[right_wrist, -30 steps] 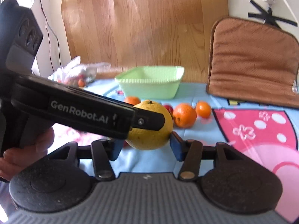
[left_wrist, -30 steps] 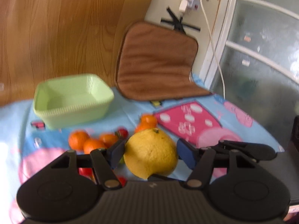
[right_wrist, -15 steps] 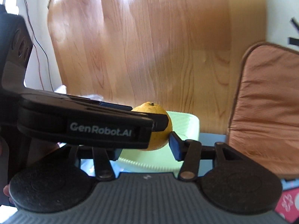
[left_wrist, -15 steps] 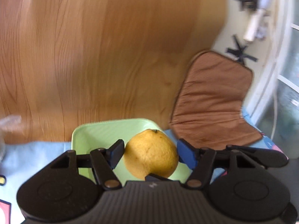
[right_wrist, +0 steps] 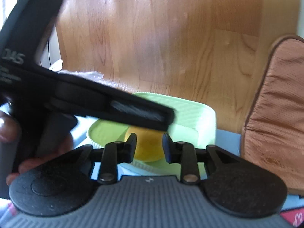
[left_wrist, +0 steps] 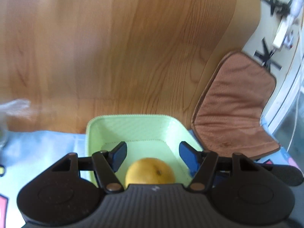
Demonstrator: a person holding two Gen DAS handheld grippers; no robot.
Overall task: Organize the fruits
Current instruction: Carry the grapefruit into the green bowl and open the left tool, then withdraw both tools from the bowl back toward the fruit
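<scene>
- My left gripper (left_wrist: 152, 154) had let go: a moment earlier its blue pads (left_wrist: 119, 156) pinched the yellow citrus (left_wrist: 150, 171), and now they stood wide apart with clear gaps on both sides of the fruit.
- The yellow citrus lay below and between those pads inside the green basket (left_wrist: 133, 125), which a second before had stood well beyond the fruit pile on the counter.
- I judged the first piece delivered; the small oranges seen earlier on the blue cloth (left_wrist: 47, 142) were out of both views and, in my reckoning, remained to be fetched.
- The left wrist view gave me the basket's floor and far wall, and the brown cushion (left_wrist: 233, 110) leaning just beside it to the right.
- The right wrist view showed what the left could not: the left gripper's black body (right_wrist: 114, 102) crossing above the basket (right_wrist: 190, 117), with the hand (right_wrist: 7, 129) holding it at the left edge.
- My right gripper (right_wrist: 149, 148) hung unclenched and empty, its fingers apart short of the basket's near rim, the citrus (right_wrist: 148, 146) visible in the gap beyond them.
</scene>
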